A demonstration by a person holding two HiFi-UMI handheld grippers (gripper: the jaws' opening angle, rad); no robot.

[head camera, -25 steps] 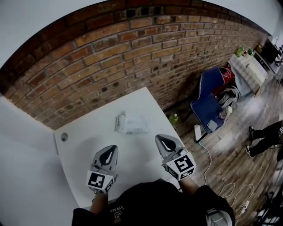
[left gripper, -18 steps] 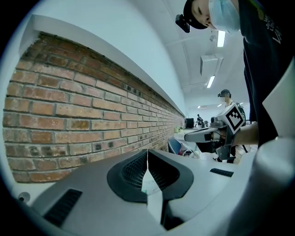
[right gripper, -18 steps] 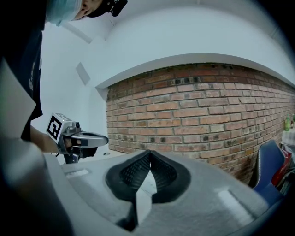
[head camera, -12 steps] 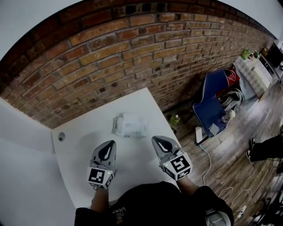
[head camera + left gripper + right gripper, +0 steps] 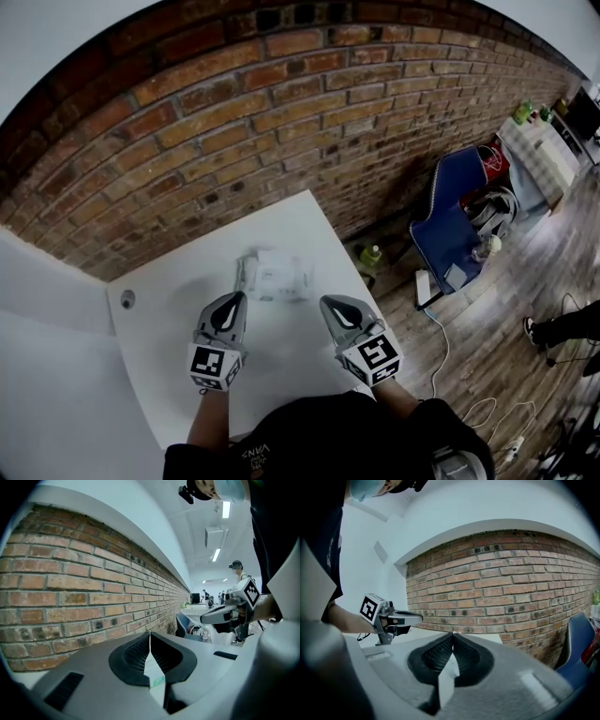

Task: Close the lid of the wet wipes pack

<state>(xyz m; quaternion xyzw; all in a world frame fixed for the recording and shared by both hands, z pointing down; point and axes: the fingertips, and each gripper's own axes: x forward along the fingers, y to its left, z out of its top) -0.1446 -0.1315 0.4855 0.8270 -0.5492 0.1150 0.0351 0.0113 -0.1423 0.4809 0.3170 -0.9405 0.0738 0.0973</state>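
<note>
I hold my left gripper (image 5: 229,312) and right gripper (image 5: 340,312) side by side over the near part of the white table (image 5: 161,345), each with its jaws pressed together on nothing. The wipes pack (image 5: 277,274) lies flat on the table just beyond the two tips and between them. Behind it stands the brick wall (image 5: 281,122).
</note>
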